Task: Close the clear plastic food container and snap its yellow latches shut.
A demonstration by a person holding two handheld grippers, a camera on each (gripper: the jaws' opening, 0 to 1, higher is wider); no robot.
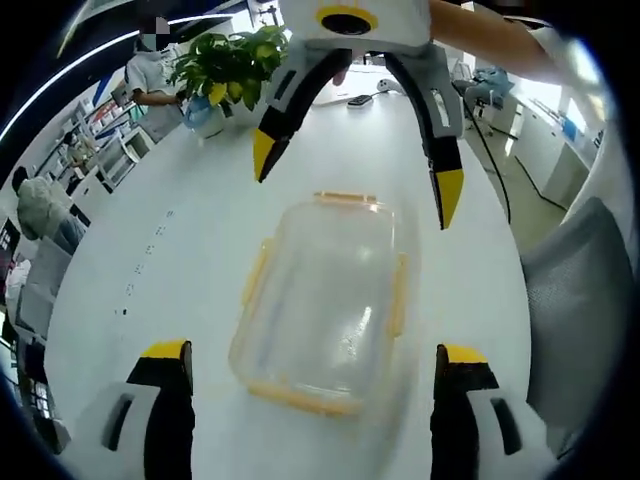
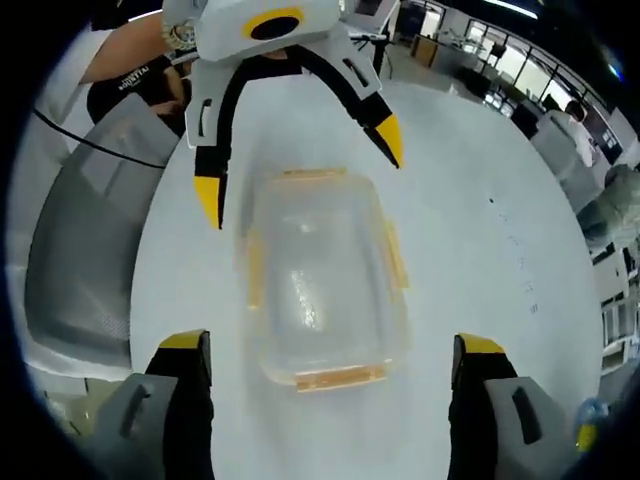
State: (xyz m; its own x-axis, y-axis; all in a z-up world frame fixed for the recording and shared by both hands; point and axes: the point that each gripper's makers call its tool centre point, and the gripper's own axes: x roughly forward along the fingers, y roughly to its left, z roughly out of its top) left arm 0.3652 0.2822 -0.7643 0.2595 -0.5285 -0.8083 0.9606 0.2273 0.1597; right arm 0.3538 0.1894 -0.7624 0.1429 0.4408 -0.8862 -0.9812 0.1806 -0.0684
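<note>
1. The left gripper, black-and-white with yellow tips, has its jaws spread wide and holds nothing.
2. The right gripper is likewise wide open and empty.
3. The clear rectangular plastic food container with yellow latches lies lid-on upon the white round table, centred between both grippers, which face each other at 12 and 6 o'clock.
4. A leafy green potted plant stands at 11 o'clock in the left gripper view.

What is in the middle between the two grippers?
The clear container with yellow latches sits on the white table between the left gripper and right gripper. Both views show it.
</note>
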